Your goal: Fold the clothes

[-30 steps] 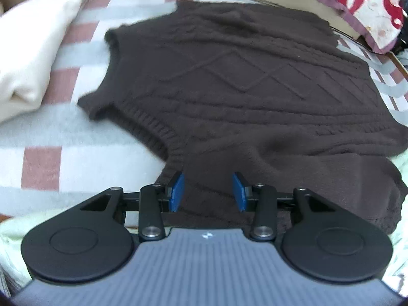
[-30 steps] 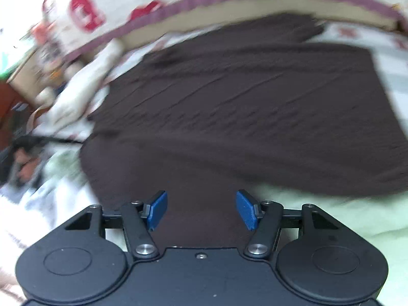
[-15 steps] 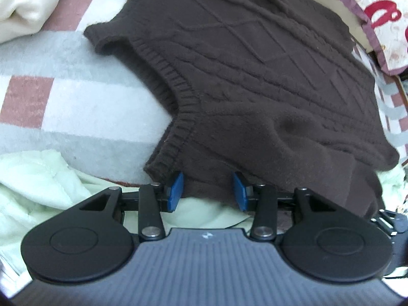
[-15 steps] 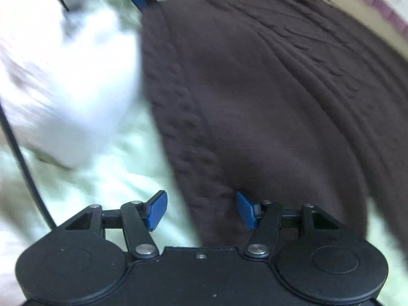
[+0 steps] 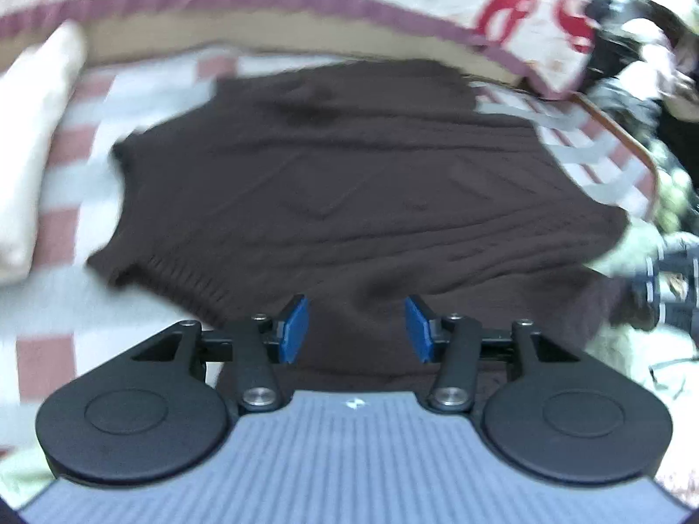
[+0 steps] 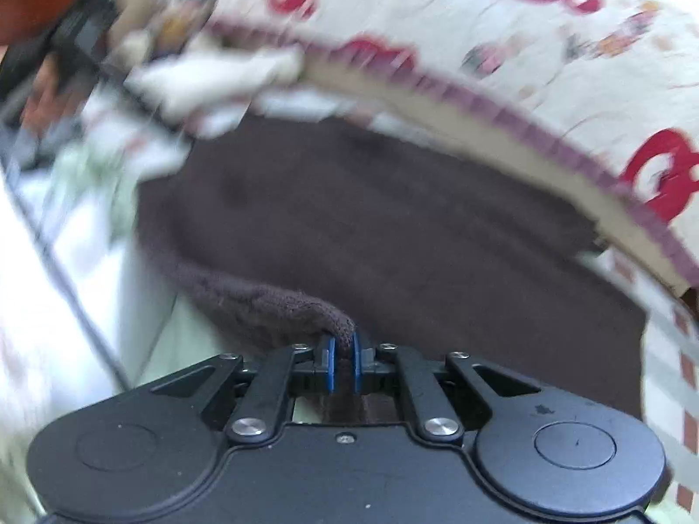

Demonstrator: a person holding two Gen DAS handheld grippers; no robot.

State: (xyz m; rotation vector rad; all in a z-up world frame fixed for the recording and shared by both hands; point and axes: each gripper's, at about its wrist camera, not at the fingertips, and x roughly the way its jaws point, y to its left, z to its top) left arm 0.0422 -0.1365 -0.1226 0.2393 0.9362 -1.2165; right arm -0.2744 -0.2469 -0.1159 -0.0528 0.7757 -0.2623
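right wrist: blurred sweater (image 6: 393, 227) edges

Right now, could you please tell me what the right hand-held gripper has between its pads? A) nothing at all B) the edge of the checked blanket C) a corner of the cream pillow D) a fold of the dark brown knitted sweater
D: the right hand-held gripper has its blue pads pinched on a bunched edge of the brown sweater.

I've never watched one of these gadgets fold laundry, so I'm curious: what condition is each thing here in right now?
Brown sweater: spread flat on the bed, one edge pinched up by the right gripper.
Right gripper: shut on a fold of the sweater.
Left gripper: jaws opening, above the sweater, pads not pressing it.
Checked blanket: lying under the sweater.
White pillow: lying beside the sweater.
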